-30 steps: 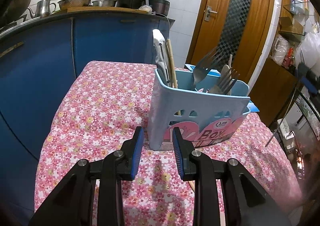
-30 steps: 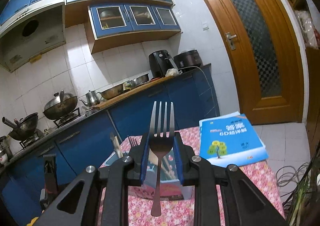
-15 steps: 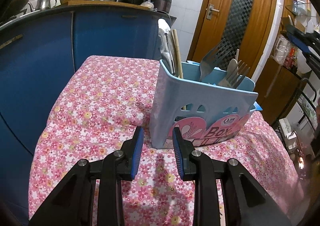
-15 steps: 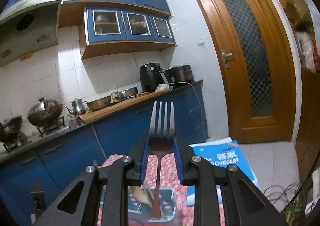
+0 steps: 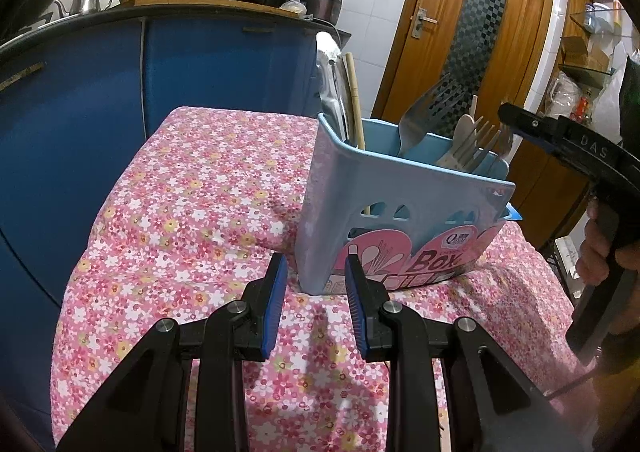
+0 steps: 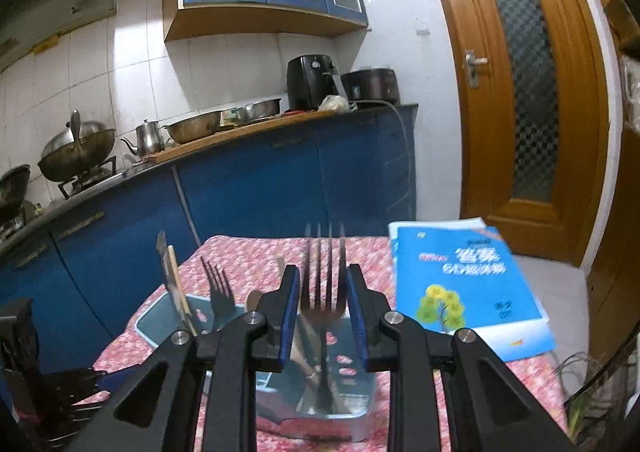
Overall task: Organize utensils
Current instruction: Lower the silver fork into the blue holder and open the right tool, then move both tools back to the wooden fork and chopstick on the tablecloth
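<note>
A light blue utensil box (image 5: 400, 219) stands on the flowered tablecloth (image 5: 192, 203), holding forks (image 5: 424, 111), a wooden spoon and chopsticks. My left gripper (image 5: 316, 268) is open and empty, just in front of the box's near corner. In the right wrist view my right gripper (image 6: 322, 276) hovers over the box (image 6: 352, 424), jaws spread wider than the metal fork (image 6: 324, 276) between them. The blurred fork stands with its handle down inside the box. The right gripper also shows in the left wrist view (image 5: 516, 123) at the box's right end.
A blue book (image 6: 460, 284) lies on the table behind the box. Blue cabinets (image 5: 80, 99) with pots, a kettle and an air fryer line the left and far side. A wooden door (image 6: 516, 91) is at the right.
My right gripper has come down over the box and opened; the fork it held now drops into the box. My left gripper has edged closer to the box.
</note>
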`<state>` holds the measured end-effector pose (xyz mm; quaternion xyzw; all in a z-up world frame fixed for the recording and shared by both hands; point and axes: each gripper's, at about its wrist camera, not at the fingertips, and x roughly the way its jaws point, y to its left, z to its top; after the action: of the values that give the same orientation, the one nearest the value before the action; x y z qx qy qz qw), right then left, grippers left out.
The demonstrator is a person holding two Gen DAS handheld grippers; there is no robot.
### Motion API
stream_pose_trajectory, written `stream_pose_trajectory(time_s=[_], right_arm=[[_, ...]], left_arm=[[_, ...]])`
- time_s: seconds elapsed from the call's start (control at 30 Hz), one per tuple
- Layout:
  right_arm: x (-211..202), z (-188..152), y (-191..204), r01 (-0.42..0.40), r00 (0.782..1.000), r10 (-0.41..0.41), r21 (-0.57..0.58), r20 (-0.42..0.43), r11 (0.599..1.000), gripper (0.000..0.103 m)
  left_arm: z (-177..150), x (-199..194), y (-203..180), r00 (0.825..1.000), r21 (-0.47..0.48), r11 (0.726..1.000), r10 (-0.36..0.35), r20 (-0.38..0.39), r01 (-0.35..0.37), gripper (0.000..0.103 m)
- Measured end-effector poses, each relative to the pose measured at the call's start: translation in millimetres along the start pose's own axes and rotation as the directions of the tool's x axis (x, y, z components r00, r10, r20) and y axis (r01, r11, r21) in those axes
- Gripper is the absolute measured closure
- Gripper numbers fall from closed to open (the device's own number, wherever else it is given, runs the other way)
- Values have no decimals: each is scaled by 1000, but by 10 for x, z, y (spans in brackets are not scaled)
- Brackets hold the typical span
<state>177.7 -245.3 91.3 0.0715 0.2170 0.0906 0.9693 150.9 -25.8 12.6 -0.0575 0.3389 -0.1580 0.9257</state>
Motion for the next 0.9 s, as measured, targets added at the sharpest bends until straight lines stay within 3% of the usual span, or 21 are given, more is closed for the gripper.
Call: stream_pose_trajectory(time_s=[0.07, 0.33, 0.9], right_arm=[[-38, -20, -21, -18, 1000, 18, 24, 7, 1000, 62], [-354, -22, -19, -31, 999, 29, 68, 43, 997, 62], [-812, -604, 21, -4, 992, 19, 119, -126, 993, 62]], left_arm=[[3, 3, 0, 1000, 2, 1000, 0, -1, 0, 74], [8, -107, -35, 1000, 10, 1000, 2, 8, -2, 74], [-166, -541, -64, 999, 4, 1000, 27, -28, -27, 73]])
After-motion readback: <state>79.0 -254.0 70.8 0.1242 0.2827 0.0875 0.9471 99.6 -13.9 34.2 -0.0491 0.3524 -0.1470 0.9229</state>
